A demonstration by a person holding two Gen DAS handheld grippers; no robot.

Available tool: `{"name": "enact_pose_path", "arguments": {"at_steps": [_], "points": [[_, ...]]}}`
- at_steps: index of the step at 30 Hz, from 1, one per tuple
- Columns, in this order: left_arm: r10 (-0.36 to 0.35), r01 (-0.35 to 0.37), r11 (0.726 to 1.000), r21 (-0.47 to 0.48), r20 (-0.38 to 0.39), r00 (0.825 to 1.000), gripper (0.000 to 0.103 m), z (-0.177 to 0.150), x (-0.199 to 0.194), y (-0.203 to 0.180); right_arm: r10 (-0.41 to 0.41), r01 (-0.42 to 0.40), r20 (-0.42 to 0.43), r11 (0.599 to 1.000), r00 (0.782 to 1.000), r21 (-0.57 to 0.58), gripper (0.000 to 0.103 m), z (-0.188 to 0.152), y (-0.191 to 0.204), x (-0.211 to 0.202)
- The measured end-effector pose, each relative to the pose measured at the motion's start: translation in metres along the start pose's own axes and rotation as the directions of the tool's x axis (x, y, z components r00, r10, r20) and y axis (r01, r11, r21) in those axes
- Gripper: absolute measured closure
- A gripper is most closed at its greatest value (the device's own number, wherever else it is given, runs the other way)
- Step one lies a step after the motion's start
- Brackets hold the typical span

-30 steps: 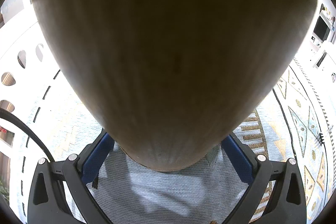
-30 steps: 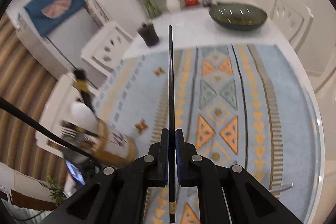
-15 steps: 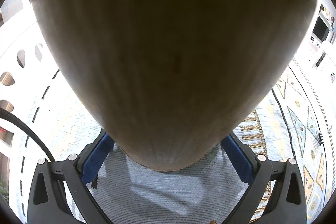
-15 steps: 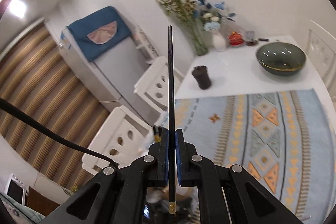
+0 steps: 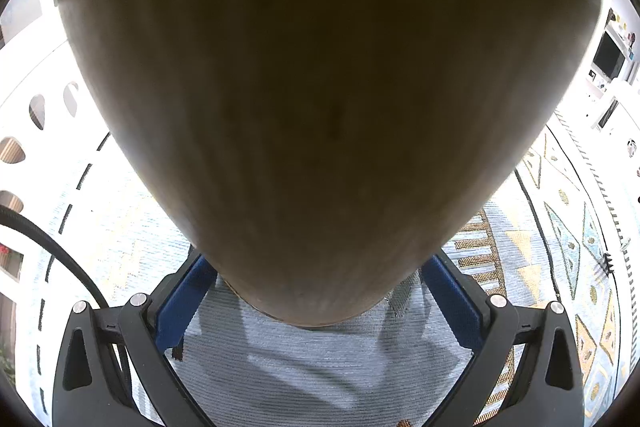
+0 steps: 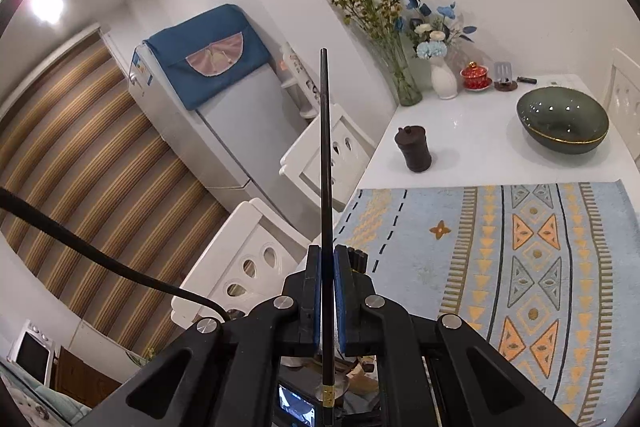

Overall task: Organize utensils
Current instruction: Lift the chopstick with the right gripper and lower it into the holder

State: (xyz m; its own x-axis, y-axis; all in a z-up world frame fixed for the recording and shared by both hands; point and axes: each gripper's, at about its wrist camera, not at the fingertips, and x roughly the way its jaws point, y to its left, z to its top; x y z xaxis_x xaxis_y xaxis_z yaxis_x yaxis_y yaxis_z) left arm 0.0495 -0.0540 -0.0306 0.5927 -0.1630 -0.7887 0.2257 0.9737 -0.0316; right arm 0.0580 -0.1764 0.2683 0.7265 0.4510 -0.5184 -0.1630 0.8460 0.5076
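My left gripper [image 5: 320,267] is shut on a wide tan wooden utensil holder [image 5: 320,99] that fills most of the left wrist view; its blue pads press the holder's sides above the patterned blue mat [image 5: 320,359]. My right gripper [image 6: 327,255] is shut on a thin black chopstick [image 6: 325,147] that points straight up from the pads, its gold-banded end [image 6: 328,397] below them. Under the right gripper I glimpse the top of the holder with utensils [image 6: 356,375], mostly hidden by the fingers.
A blue patterned mat [image 6: 500,259] covers the white table [image 6: 472,147]. On the table stand a dark lidded cup [image 6: 413,149], a green bowl [image 6: 562,117], flower vases [image 6: 442,79] and a red cup [image 6: 474,73]. White chairs [image 6: 256,247] and a fridge [image 6: 224,99] are at the left.
The right gripper has tilted up and swung left with the chopstick, so the view now shows the wall and fridge. The left gripper holds the holder still.
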Motion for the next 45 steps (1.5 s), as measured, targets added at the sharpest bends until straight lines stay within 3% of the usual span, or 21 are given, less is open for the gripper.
{"name": "enact_pose_path", "arguments": {"at_steps": [6,15,35,41,45], "points": [[0.0,0.0,1.0,0.0,0.0,1.0,0.0,0.0,0.0,0.0,0.03,-0.03,0.0,0.999,1.0,0.035,0.098,0.001,-0.002,-0.003],[0.001,-0.001,1.0,-0.001,0.0,1.0,0.0,0.0,0.0,0.001,0.015,-0.015,0.004,1.0,1.0,-0.025,0.098,-0.001,0.013,-0.003],[0.0,0.0,1.0,-0.001,0.0,1.0,0.0,0.0,0.0,0.001,0.039,-0.041,-0.039,0.999,0.998,-0.029,0.098,0.0,0.015,0.025],[0.0,0.0,1.0,-0.001,0.001,1.0,0.0,0.0,0.0,0.001,-0.005,0.006,0.019,1.0,1.0,-0.028,0.098,-0.002,0.011,0.035],[0.0,0.0,1.0,-0.001,0.001,1.0,0.0,0.0,0.0,0.001,0.014,-0.014,0.003,1.0,1.0,-0.001,0.098,-0.006,0.001,0.046]]}}
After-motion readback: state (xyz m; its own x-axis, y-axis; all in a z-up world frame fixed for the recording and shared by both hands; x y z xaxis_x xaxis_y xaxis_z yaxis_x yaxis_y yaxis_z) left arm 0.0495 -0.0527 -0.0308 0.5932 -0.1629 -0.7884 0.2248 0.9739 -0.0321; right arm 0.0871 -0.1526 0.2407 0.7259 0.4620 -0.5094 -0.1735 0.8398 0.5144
